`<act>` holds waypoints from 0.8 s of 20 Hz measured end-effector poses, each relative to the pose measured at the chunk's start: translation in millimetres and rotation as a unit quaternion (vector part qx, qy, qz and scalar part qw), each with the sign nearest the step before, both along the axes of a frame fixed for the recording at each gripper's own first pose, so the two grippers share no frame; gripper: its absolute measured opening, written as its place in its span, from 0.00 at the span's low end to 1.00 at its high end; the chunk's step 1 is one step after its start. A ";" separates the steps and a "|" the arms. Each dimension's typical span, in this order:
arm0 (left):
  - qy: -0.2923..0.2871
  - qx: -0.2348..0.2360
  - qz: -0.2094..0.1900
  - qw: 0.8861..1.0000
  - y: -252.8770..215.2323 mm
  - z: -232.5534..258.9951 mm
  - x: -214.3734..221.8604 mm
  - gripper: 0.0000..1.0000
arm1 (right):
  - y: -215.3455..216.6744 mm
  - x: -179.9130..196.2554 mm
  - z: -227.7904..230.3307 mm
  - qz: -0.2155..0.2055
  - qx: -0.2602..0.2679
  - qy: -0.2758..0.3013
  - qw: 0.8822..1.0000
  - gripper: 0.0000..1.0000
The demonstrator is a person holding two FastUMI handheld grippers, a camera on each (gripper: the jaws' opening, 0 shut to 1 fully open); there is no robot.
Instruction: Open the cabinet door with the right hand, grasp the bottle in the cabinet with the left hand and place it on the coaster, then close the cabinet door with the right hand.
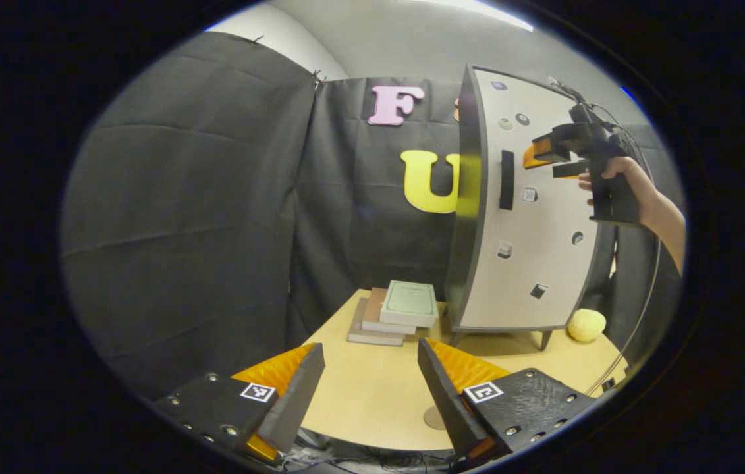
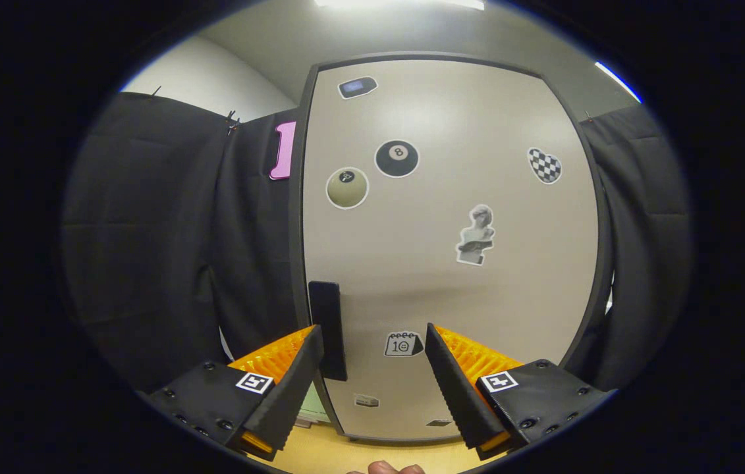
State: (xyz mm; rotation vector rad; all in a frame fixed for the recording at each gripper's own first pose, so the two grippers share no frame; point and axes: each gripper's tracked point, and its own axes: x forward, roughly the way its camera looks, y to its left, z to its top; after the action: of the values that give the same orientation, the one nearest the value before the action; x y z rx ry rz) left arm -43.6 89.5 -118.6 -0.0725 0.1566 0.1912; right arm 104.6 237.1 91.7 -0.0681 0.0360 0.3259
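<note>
In front of my right claw (image 2: 372,368), spread wide, the cabinet door (image 2: 451,250) stands closed; I should close on its handle (image 2: 327,329) squarely. My left claw (image 1: 372,388) waits spread over the table (image 1: 372,395); the bottle is hidden.

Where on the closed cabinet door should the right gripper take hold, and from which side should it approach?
Probably the dark vertical handle near the cabinet door left edge. Come straight at the front, fingers either side of the narrow upright bar; the right gripper is open, handle beside its left finger.
</note>
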 end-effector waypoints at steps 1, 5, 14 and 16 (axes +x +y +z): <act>0.001 -0.003 0.004 1.000 5.4 -1.6 -0.5 0.88 | 7.5 4.6 -2.5 0.003 0.002 0.006 1.000 0.98; 0.006 -0.016 0.024 1.000 27.6 -11.7 -0.6 0.88 | 27.0 21.2 -13.9 0.005 0.007 0.032 0.999 0.98; 0.022 -0.019 0.048 0.998 60.7 -28.7 7.1 0.88 | 54.1 41.0 -24.0 0.002 0.004 0.047 0.999 0.60; 0.024 -0.020 0.048 0.998 63.6 -29.6 7.0 0.88 | 54.4 45.2 -24.3 -0.006 0.000 0.049 0.999 0.53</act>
State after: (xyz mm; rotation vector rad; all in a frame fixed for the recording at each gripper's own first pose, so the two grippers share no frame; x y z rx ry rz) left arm -36.7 153.2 -148.2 -0.1153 0.2060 0.2854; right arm 149.7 291.5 67.4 -0.0511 0.1329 0.3164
